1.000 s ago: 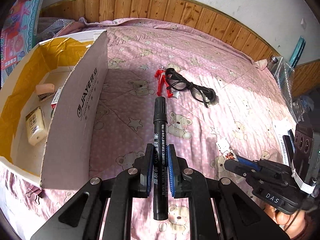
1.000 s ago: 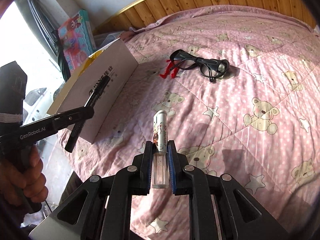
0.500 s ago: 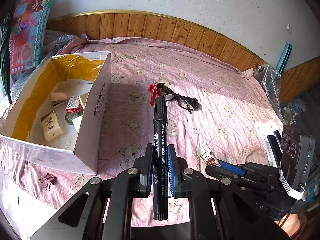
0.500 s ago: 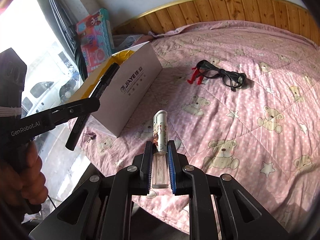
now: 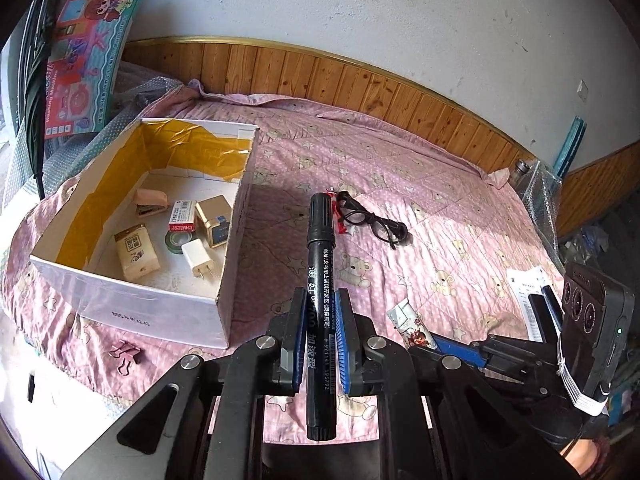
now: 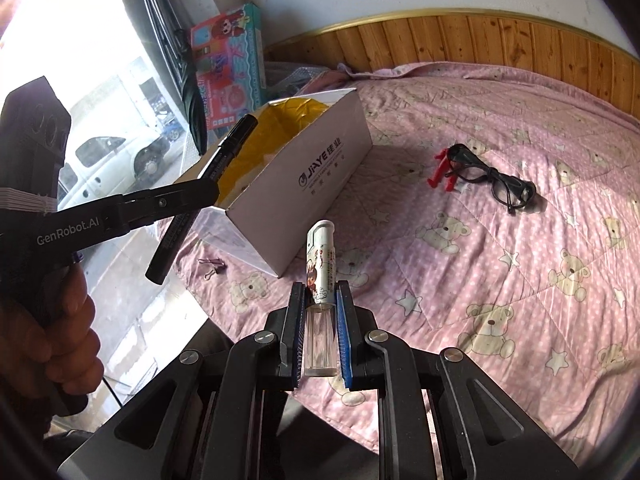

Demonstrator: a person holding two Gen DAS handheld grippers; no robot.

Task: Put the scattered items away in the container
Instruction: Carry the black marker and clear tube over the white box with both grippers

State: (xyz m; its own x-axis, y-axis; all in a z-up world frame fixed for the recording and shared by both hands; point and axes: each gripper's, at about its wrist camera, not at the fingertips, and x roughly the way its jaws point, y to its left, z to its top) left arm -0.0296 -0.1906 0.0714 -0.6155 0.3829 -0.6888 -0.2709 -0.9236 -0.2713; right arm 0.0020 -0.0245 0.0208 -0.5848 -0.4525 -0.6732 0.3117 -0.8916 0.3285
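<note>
My left gripper (image 5: 318, 304) is shut on a black marker (image 5: 320, 280), held in the air right of the open white cardboard box (image 5: 236, 240); the right wrist view shows that marker (image 6: 200, 200) in front of the box (image 6: 320, 172). My right gripper (image 6: 319, 304) is shut on a small white tube with a cartoon label (image 6: 320, 268), which also shows in the left wrist view as the tube (image 5: 412, 324). Black glasses (image 5: 372, 220) and a red figure (image 6: 440, 168) lie on the pink bedspread (image 6: 500, 280). Inside the box lie several small items, among them a white charger plug (image 5: 198, 256).
A pink binder clip (image 5: 126, 354) lies on the bedspread near the box's front corner. A colourful toy box (image 5: 84, 60) leans on the wall behind. Papers (image 5: 528, 292) lie at the bed's right edge. A person's hand (image 6: 60, 344) holds the left gripper handle.
Both grippers have pulled back and risen from the bed, so the box and its contents now show from above. Each still holds its item.
</note>
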